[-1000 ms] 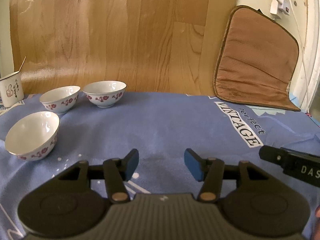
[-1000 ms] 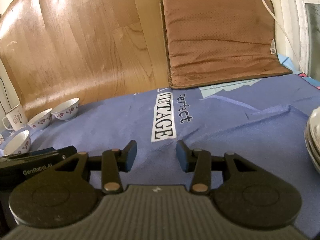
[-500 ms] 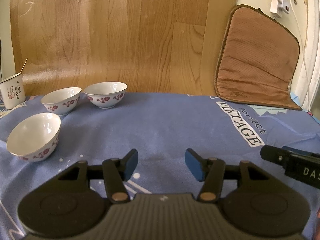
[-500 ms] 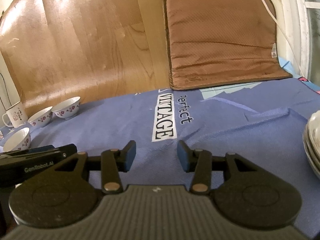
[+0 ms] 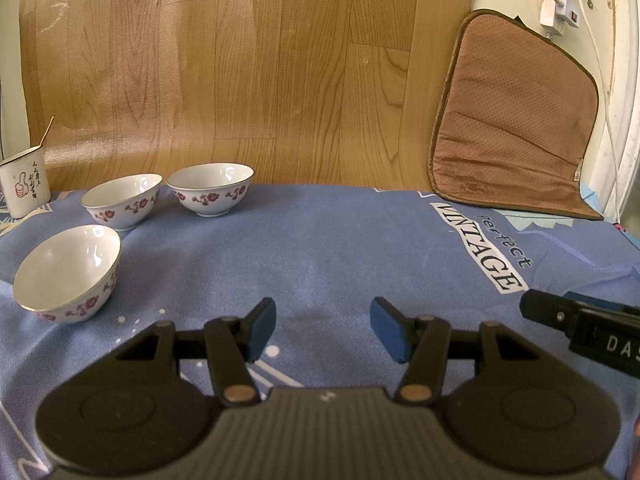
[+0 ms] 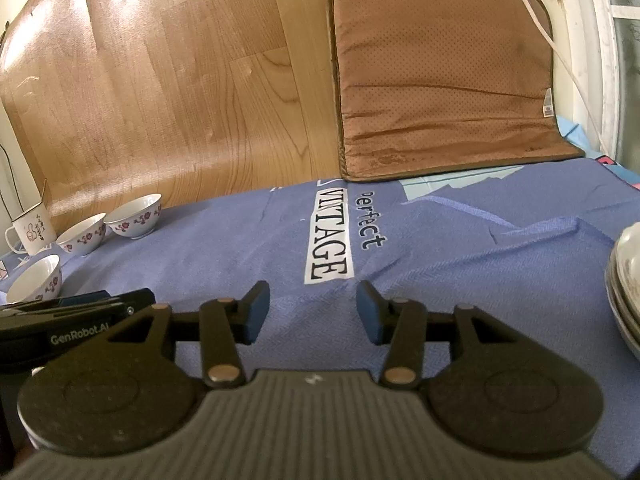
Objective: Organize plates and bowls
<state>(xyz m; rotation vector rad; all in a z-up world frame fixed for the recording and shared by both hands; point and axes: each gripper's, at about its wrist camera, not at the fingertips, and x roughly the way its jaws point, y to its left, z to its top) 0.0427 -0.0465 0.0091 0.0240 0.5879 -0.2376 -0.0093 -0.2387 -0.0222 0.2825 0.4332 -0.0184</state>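
Note:
Three white bowls with red flowers stand on the blue cloth at the left: a near bowl (image 5: 68, 274), a middle bowl (image 5: 122, 201) and a far bowl (image 5: 210, 188). They also show small in the right wrist view, the far bowl (image 6: 135, 216) among them. A stack of plates (image 6: 626, 280) sits at the right edge of the right wrist view. My left gripper (image 5: 323, 330) is open and empty, low over the cloth, right of the near bowl. My right gripper (image 6: 313, 312) is open and empty, left of the plates.
A white mug (image 5: 24, 188) with a stick in it stands at the far left. A brown cushion (image 5: 516, 120) leans on the wall at the back right. A wood-pattern sheet (image 5: 240, 60) covers the back wall. The blue cloth (image 5: 340, 240) has a "VINTAGE" print.
Both views have drifted slightly; the bowls sit a little further right in the left wrist view. Both grippers stay open and empty.

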